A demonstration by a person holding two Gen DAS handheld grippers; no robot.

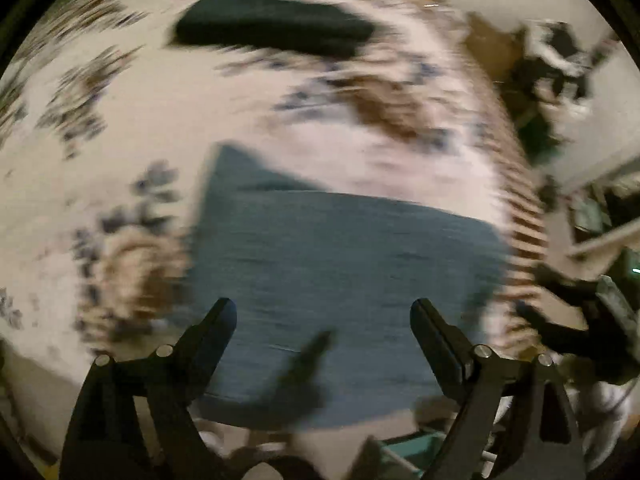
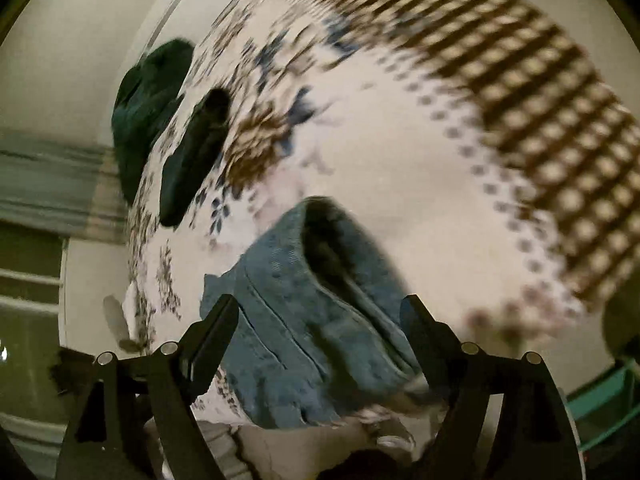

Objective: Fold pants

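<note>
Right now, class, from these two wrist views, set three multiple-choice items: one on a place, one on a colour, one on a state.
1. Where do the blue pants lie?
A. on the patterned bedspread
B. on a chair
C. in a drawer

2. What colour is the folded garment lying farther off on the bedspread?
A. red
B. very dark, near black
C. yellow

3. How do the left gripper and right gripper stand?
A. both shut on cloth
B. one open, one shut
C. both open, holding nothing

Key: 1 A, the patterned cloth surrounds the pants. 2 B, it reads dark in both views. 3 C, the fingers stand wide apart in each view with nothing pinched between them.
</note>
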